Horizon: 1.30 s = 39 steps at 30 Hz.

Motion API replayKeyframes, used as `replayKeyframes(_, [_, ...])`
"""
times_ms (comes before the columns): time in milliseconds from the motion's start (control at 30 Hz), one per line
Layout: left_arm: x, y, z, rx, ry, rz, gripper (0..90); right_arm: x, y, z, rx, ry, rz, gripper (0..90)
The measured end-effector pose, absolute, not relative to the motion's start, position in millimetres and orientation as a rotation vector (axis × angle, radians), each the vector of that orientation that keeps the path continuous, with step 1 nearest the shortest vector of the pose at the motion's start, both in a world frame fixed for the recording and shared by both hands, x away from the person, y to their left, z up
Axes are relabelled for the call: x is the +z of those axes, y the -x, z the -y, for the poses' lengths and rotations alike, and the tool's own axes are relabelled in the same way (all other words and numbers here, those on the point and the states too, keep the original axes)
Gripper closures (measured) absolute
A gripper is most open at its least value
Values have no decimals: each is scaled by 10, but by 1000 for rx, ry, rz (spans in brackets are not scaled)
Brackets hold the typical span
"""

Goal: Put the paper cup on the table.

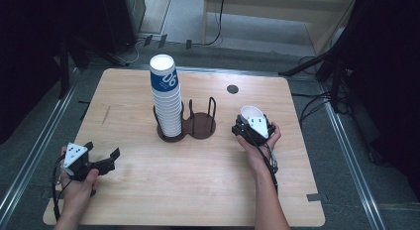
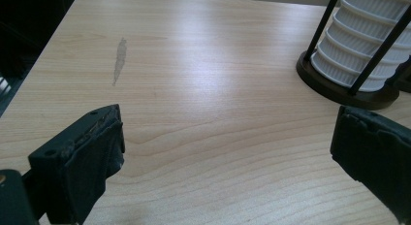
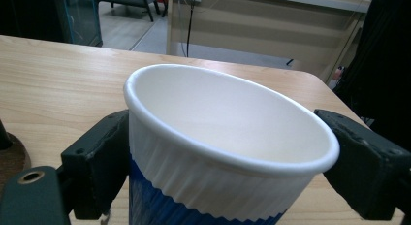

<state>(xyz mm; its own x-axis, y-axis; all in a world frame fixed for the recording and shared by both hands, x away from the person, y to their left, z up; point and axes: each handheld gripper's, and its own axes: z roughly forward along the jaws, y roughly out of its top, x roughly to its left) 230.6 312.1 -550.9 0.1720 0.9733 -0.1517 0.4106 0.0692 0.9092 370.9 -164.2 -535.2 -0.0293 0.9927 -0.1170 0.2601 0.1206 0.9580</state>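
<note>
right gripper (image 3: 228, 152): fingers pinch cup (image 3: 228, 137) | left gripper (image 2: 228, 157): fingers spread, empty | risk: hard squeeze may crush cup

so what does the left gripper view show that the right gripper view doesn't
The left gripper view alone gives the left hand-held gripper with its jaws wide apart over bare wood, a grey smear on the table, and the lower part of the stack of ribbed cups standing in the dark cup holder.

The right gripper view alone gives the right hand-held gripper with its jaws against a single white and blue paper cup, and the room beyond the table's far edge.

Both share the light wooden table and a part of the holder's dark base.
</note>
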Motion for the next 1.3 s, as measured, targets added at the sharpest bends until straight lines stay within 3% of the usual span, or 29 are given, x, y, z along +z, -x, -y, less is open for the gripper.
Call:
replayKeyframes(633, [-5508,-2302,-3117,754,-1501,-1392,0,-5383,-3636,1658,1034,-1328,-1511,122])
replayKeyframes(867, [-5509,-2303,-3117,750,-1499,-1389,0,-5363,-3624,1664,1070,-1368,-1560,8])
replayKeyframes(1300, [-5509,-2298,-3110,755,-1503,-1382,0,-5148,-3485,1711,1150,-1371,-1540,0])
